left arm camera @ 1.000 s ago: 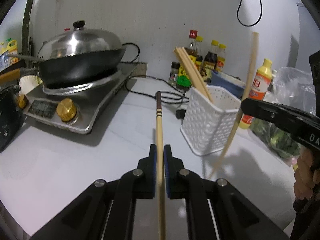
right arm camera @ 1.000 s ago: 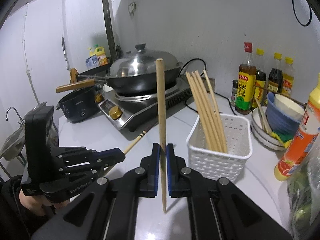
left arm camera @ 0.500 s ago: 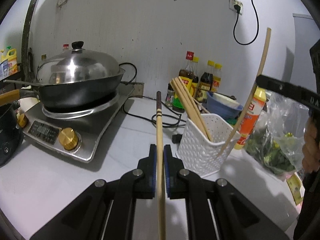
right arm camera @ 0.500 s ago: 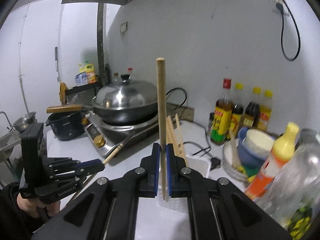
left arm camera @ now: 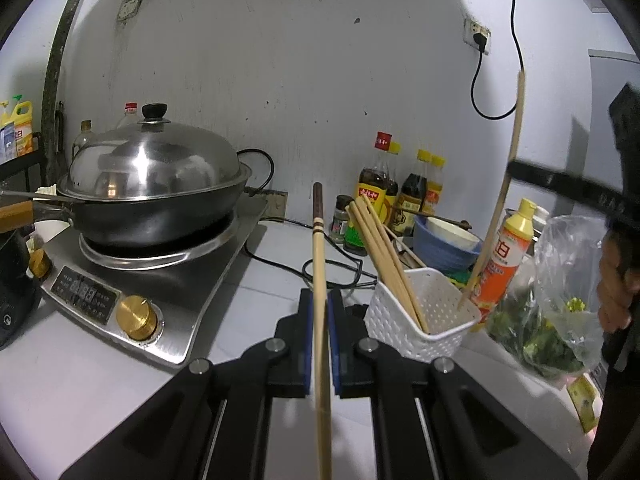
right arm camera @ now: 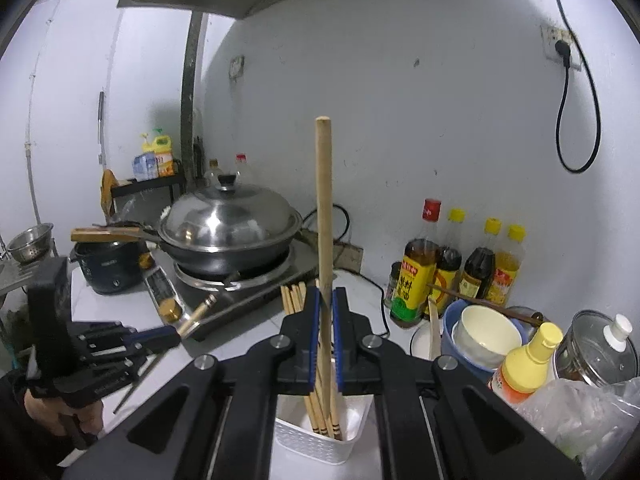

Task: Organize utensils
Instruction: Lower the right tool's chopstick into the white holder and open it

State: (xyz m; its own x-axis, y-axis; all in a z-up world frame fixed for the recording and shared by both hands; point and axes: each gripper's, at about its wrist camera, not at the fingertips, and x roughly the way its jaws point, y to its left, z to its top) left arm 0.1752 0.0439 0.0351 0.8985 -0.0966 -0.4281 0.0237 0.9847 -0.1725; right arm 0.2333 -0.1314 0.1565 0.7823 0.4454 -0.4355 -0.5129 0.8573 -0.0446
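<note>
My left gripper (left arm camera: 319, 300) is shut on a wooden chopstick with a dark banded tip (left arm camera: 319, 264), pointing forward over the counter left of the white perforated basket (left arm camera: 424, 314). The basket holds several chopsticks (left arm camera: 380, 252) leaning left. My right gripper (right arm camera: 325, 298) is shut on a plain wooden chopstick (right arm camera: 324, 200), held nearly upright above the basket (right arm camera: 320, 438). In the left wrist view that chopstick (left arm camera: 502, 196) has its lower tip at the basket's right rim. The left gripper also shows in the right wrist view (right arm camera: 160, 336).
An induction cooker (left arm camera: 132, 280) with a lidded wok (left arm camera: 152, 184) stands at left. Sauce bottles (left arm camera: 400, 188), a blue bowl (left arm camera: 440, 240), a yellow-capped bottle (left arm camera: 508, 256) and a bag of greens (left arm camera: 552, 304) crowd the back and right. A black cable (left arm camera: 320, 268) lies behind the basket.
My right gripper has carried its chopstick from beside the basket to above it, with the tip at the basket's rim. The left gripper has risen and drawn back a little, still holding its chopstick.
</note>
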